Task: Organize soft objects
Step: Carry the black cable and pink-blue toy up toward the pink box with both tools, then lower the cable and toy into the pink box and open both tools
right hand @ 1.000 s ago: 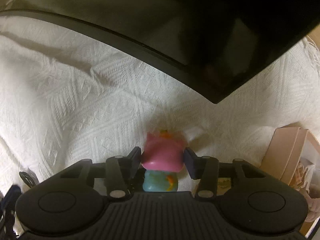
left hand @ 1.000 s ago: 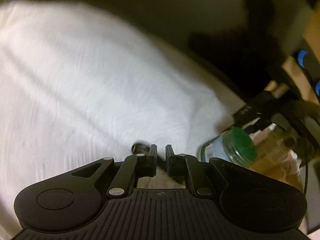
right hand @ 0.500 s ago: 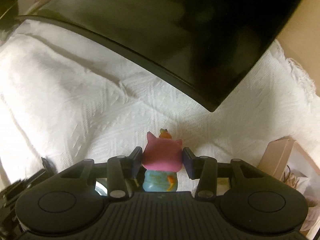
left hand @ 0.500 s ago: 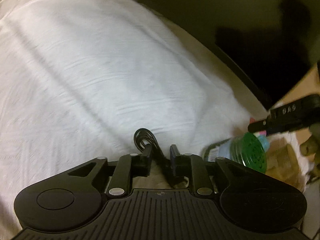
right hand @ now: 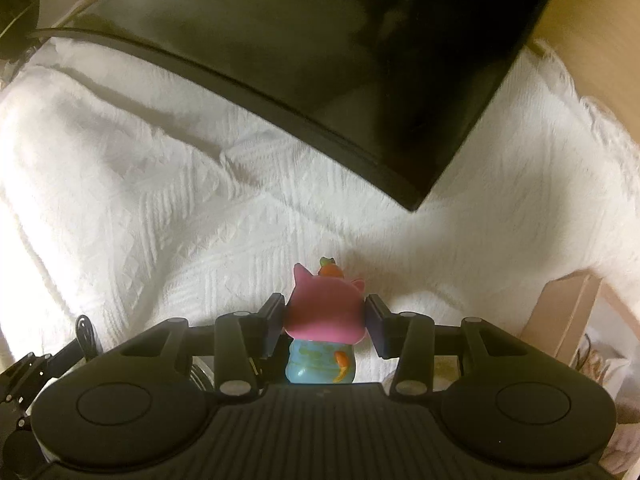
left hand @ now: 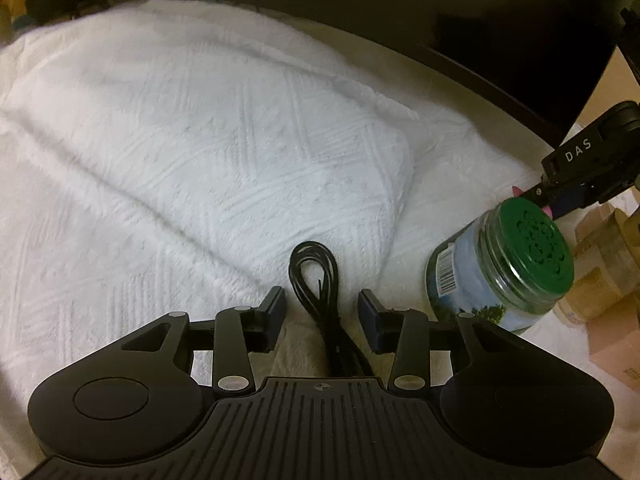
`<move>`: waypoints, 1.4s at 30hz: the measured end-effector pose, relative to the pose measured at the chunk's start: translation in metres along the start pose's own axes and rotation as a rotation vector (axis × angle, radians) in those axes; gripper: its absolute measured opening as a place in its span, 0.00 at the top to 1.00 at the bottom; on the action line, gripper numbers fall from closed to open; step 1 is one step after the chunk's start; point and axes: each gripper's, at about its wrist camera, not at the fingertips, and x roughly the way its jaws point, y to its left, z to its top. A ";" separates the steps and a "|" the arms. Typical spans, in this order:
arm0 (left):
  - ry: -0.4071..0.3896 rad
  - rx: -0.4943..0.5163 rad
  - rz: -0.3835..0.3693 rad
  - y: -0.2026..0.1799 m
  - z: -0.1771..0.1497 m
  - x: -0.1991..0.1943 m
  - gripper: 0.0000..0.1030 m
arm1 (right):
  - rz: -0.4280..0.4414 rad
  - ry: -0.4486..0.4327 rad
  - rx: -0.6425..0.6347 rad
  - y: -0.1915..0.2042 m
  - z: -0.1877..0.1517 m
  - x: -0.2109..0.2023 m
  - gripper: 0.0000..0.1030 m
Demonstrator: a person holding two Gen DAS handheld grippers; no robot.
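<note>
A pink-headed, blue-bodied soft toy (right hand: 325, 322) sits gripped in the right gripper (right hand: 326, 320); the left gripper (left hand: 322, 304) gapes, apparently straddling a looped black cable (left hand: 320, 284).

Left tool (left hand: 322, 308) now spread wide, black cable (left hand: 320, 280) released between its fingers

White blanket (left hand: 200, 152) lies open ahead (glass jar (left hand: 496, 268) crowds the right, dark screen (right hand: 340, 60) behind).

One toy (right hand: 324, 316), one cable (left hand: 320, 280), one jar (left hand: 500, 268), two grippers (left hand: 322, 304) (right hand: 326, 320), one blanket (left hand: 180, 160).
</note>
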 end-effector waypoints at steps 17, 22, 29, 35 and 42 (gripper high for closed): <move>-0.189 0.035 -0.085 0.004 0.018 -0.085 0.81 | 0.120 -0.214 -0.013 -0.006 -0.042 -0.115 0.58; -0.289 0.100 -0.139 -0.032 0.039 -0.127 0.81 | 0.139 -0.283 0.003 -0.019 -0.067 -0.155 0.58; -0.327 0.237 -0.304 -0.125 0.046 -0.148 0.81 | 0.126 -0.403 0.036 -0.062 -0.116 -0.218 0.58; -0.243 0.319 -0.463 -0.211 0.036 -0.125 0.81 | 0.046 -0.488 0.105 -0.117 -0.163 -0.245 0.58; -0.056 0.411 -0.591 -0.293 0.005 -0.078 0.81 | -0.047 -0.536 0.194 -0.184 -0.203 -0.247 0.57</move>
